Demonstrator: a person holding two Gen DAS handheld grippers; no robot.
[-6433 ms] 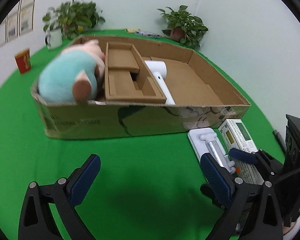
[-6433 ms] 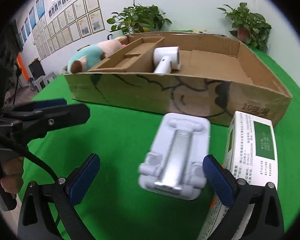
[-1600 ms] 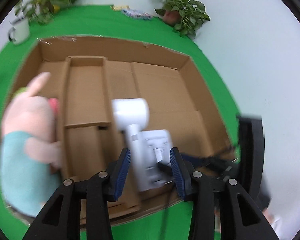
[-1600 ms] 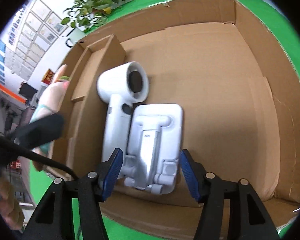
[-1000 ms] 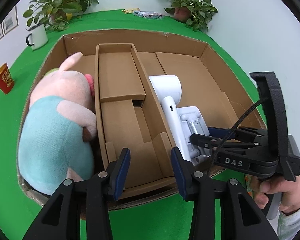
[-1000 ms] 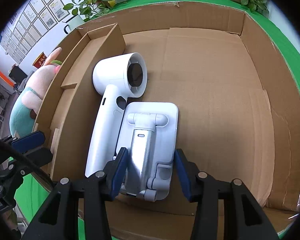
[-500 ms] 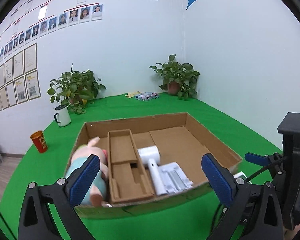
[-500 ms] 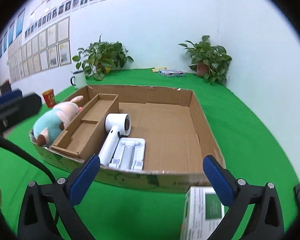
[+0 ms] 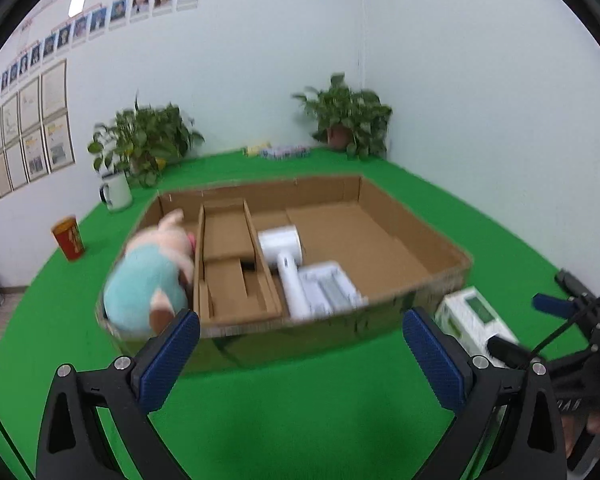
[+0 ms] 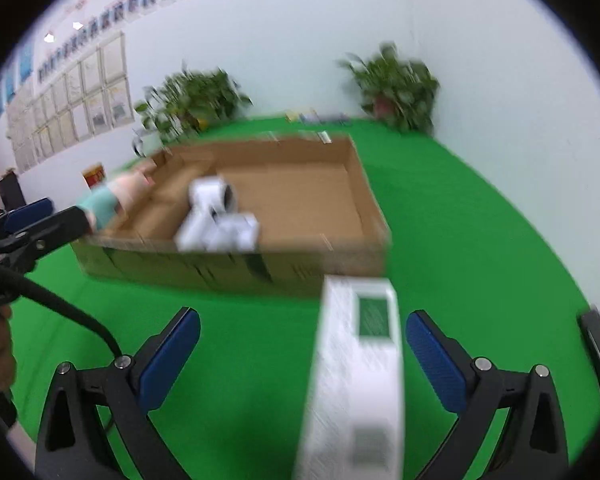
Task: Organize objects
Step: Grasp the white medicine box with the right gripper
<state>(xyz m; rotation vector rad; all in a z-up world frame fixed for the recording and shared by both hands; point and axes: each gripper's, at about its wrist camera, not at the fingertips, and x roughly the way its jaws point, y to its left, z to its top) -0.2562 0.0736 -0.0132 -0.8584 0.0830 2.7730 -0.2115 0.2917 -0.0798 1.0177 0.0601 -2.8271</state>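
A shallow cardboard box (image 9: 380, 316) sits on the green table. Inside it lie a plush pig (image 9: 148, 276), a white hair dryer (image 9: 284, 256) and a white phone stand (image 9: 328, 288) next to the dryer. A white and green carton (image 10: 360, 364) lies on the table in front of the box, between the fingers of my right gripper (image 10: 302, 356), which is open and not touching it. The carton also shows in the left wrist view (image 9: 474, 320). My left gripper (image 9: 300, 354) is open and empty, in front of the box. Both views are blurred.
A cardboard divider insert (image 9: 228, 264) fills the box's middle. A red cup (image 9: 68, 238), a white mug (image 9: 116, 196) and two potted plants (image 9: 348, 120) stand at the far edge by the wall. The right half of the box floor (image 9: 360, 240) is bare.
Both grippers have dropped lower and closer to the table. The right gripper now has the carton between its open fingers. The phone stand stays in the box.
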